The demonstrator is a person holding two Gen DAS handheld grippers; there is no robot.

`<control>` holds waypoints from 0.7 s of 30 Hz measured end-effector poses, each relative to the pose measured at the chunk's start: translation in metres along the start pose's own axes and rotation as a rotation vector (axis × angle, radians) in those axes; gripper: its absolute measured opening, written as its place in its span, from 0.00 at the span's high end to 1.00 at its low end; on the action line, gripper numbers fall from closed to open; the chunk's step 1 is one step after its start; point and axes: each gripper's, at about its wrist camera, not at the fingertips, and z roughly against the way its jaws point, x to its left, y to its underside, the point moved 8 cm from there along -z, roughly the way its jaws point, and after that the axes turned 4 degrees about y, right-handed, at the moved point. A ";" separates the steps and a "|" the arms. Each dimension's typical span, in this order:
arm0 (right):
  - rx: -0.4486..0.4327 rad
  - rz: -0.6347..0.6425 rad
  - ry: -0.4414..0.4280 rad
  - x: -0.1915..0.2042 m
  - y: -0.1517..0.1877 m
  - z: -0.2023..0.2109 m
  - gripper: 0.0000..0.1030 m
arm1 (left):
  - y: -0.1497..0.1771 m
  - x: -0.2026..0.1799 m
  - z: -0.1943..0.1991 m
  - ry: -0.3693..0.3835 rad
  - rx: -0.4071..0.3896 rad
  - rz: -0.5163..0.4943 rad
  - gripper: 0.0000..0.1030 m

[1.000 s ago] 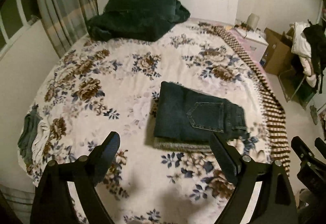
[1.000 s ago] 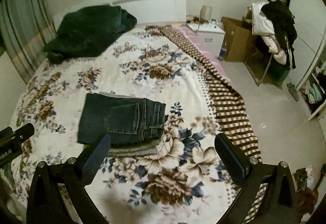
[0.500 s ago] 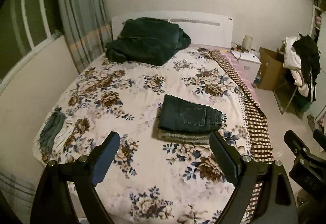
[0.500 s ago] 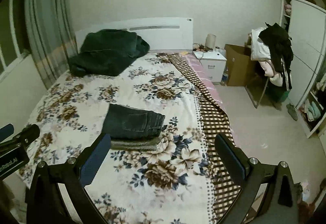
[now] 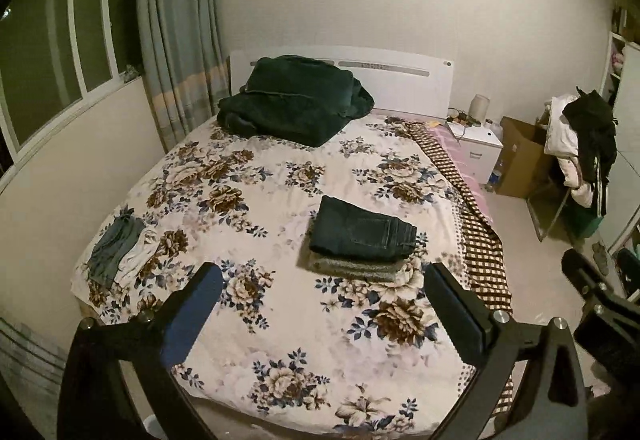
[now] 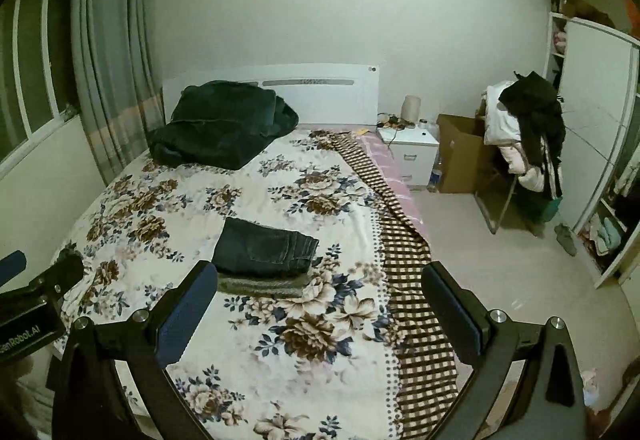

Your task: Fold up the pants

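Seemingly done: the jeans point(image 5: 362, 232) lie folded on the bed point(image 5: 280, 320); the left gripper point(image 5: 320, 312) is opening, empty; the right gripper point(image 6: 318, 310) gapes, empty.

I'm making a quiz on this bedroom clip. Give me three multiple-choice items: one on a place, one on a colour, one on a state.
1. Where do the folded jeans lie?
A. on a folded grey garment on the bed
B. on the nightstand
C. on the floor

2. What colour is the blanket heaped at the headboard?
A. pink
B. dark green
C. white

3. How do the jaws of the right gripper stand?
A. shut on the jeans
B. shut on nothing
C. wide apart, nothing between them

Key: 1 A, the grey garment shows under the jeans on the floral bedspread; 2 B, the heap is deep green against the white board; 3 C, only bedspread shows between its fingers, well short of the jeans.
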 end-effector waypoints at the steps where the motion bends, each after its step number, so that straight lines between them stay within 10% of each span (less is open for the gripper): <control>1: 0.001 -0.001 0.005 -0.001 0.001 0.007 0.00 | 0.001 0.001 0.003 -0.004 0.001 -0.004 0.00; 21: 0.033 0.005 -0.004 0.011 0.017 0.045 0.00 | 0.019 0.009 0.042 0.018 -0.003 -0.049 0.00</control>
